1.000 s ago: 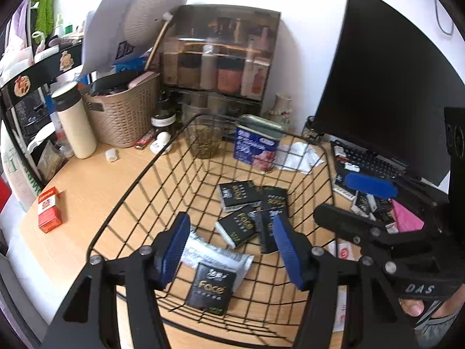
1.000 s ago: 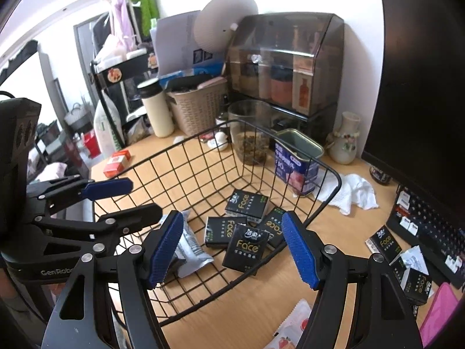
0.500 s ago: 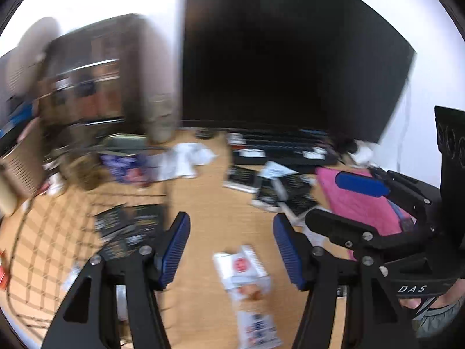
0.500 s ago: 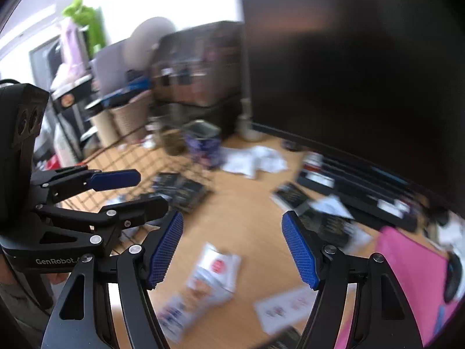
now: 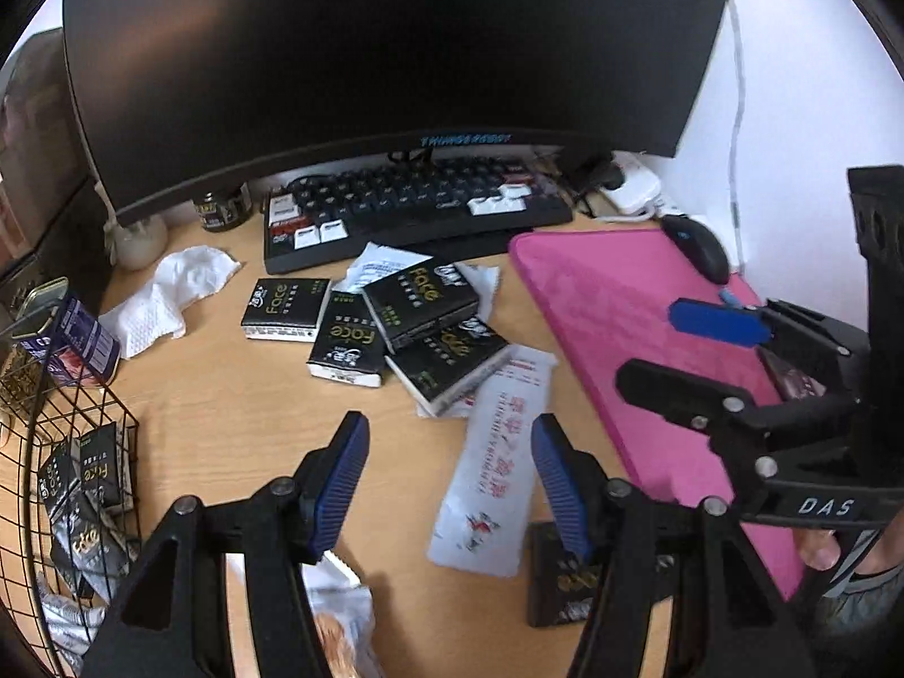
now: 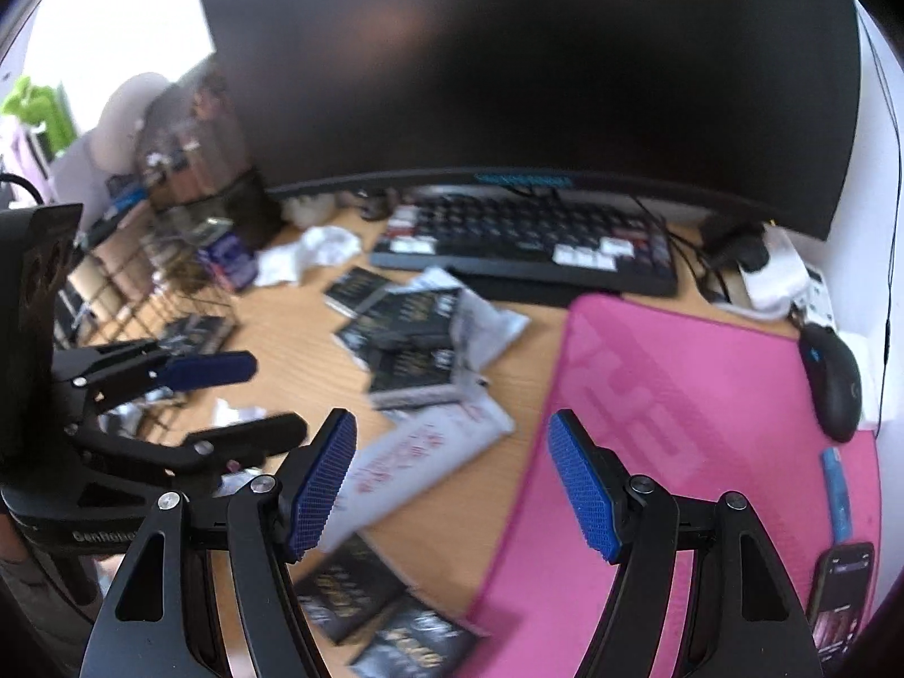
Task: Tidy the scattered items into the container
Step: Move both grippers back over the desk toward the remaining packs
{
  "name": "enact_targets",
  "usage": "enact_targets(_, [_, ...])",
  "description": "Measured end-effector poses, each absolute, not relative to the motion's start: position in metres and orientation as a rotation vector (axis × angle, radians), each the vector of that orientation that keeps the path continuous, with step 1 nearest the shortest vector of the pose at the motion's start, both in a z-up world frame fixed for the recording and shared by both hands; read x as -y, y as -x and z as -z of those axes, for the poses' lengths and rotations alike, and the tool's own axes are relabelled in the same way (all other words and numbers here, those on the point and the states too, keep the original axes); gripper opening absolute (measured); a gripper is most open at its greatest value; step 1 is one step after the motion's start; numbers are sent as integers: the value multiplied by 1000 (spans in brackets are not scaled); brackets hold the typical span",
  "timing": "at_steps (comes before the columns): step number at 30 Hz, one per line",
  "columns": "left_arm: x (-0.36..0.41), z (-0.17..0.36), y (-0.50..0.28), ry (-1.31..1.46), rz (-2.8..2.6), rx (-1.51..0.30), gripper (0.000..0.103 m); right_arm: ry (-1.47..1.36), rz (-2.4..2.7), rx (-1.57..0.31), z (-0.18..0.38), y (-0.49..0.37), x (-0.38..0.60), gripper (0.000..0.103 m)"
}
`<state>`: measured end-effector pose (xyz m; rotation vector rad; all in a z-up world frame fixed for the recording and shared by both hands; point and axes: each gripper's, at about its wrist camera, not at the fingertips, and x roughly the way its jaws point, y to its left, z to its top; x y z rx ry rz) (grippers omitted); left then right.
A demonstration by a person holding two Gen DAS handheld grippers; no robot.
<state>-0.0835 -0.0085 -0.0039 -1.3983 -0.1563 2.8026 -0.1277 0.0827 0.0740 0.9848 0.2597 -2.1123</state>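
Several black "Face" tissue packs (image 5: pixel 395 322) lie in a loose pile on the wooden desk before the keyboard, with white sachets (image 5: pixel 497 469) beside them; the pile is blurred in the right wrist view (image 6: pixel 407 339). The black wire basket (image 5: pixel 62 486) at far left holds more packs. My left gripper (image 5: pixel 449 486) is open and empty, over the desk just short of the pile. My right gripper (image 6: pixel 452 486) is open and empty, above the white sachet (image 6: pixel 412 463) and the mat's edge. More black packs (image 6: pixel 350 593) lie under it.
A black keyboard (image 5: pixel 412 203) and a large monitor (image 5: pixel 367 45) stand behind the pile. A pink mat (image 5: pixel 650 339) with a mouse (image 5: pixel 695 246) and a phone (image 6: pixel 836 587) lies to the right. A crumpled tissue (image 5: pixel 169 294) and a tin (image 5: pixel 62 333) sit by the basket.
Both grippers have swung right, from over the basket to over the scattered packs before the keyboard. Both stay open and empty.
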Motion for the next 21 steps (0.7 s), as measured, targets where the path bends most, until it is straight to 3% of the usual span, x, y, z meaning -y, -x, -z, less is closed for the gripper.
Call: enact_targets(21, [80, 45, 121, 1588, -2831, 303, 65, -1083, 1977, -388, -29, 189, 33, 70])
